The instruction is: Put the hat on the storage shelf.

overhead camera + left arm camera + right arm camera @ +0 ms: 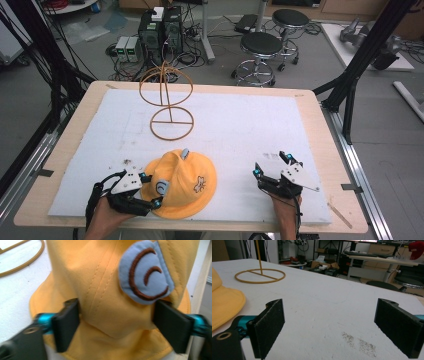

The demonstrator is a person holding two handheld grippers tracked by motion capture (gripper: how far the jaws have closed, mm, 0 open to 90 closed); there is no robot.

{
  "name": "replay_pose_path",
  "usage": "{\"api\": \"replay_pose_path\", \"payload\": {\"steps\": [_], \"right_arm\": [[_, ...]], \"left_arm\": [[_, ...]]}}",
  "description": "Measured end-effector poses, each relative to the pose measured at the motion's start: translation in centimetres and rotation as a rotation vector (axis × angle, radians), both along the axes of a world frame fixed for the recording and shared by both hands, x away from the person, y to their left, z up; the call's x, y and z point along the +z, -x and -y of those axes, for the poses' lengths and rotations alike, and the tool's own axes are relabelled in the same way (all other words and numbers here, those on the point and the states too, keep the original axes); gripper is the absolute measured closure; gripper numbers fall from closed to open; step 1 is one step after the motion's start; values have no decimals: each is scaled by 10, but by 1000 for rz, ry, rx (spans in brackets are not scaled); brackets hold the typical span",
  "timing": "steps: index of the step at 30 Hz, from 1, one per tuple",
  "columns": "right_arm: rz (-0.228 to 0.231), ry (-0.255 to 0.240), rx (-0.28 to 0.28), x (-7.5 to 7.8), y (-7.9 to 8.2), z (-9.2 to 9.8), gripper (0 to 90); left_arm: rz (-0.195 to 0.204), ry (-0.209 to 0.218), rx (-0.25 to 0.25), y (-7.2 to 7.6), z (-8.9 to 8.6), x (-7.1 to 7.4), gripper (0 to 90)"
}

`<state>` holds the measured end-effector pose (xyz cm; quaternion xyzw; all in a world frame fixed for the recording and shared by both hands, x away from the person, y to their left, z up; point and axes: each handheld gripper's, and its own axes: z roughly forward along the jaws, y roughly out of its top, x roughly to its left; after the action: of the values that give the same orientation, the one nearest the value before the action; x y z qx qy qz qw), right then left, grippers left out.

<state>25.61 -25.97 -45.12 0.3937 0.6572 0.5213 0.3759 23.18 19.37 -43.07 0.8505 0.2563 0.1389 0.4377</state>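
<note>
No words, numbers or brands readable anywhere. Only signs, both on the hat (180, 182): a brown embroidered spiral on its blue ear patch (145, 273), and a small brown figure on the brim, too small to make out.

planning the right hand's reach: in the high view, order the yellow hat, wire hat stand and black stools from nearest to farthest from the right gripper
From the right gripper:
1. yellow hat, beside it on the white mat, toward the left gripper.
2. wire hat stand, farther up the mat.
3. black stools, on the floor beyond the table.
</note>
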Motion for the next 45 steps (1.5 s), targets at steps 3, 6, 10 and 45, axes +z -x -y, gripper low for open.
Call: {"api": "replay_pose_path", "payload": {"steps": [3, 6, 10, 45], "right_arm": [[-4, -3, -1, 0, 0, 0, 83], [-3, -4, -1, 0, 0, 0, 83], [-3, -2, -1, 0, 0, 0, 83], [3, -3, -1, 0, 0, 1, 83]], "left_arm": [[-6, 1, 1, -2, 1, -1, 369], [-11, -2, 0, -4, 3, -2, 445], [-13, -4, -4, -5, 5, -3, 607], [51, 140, 32, -20, -26, 83, 823]]}}
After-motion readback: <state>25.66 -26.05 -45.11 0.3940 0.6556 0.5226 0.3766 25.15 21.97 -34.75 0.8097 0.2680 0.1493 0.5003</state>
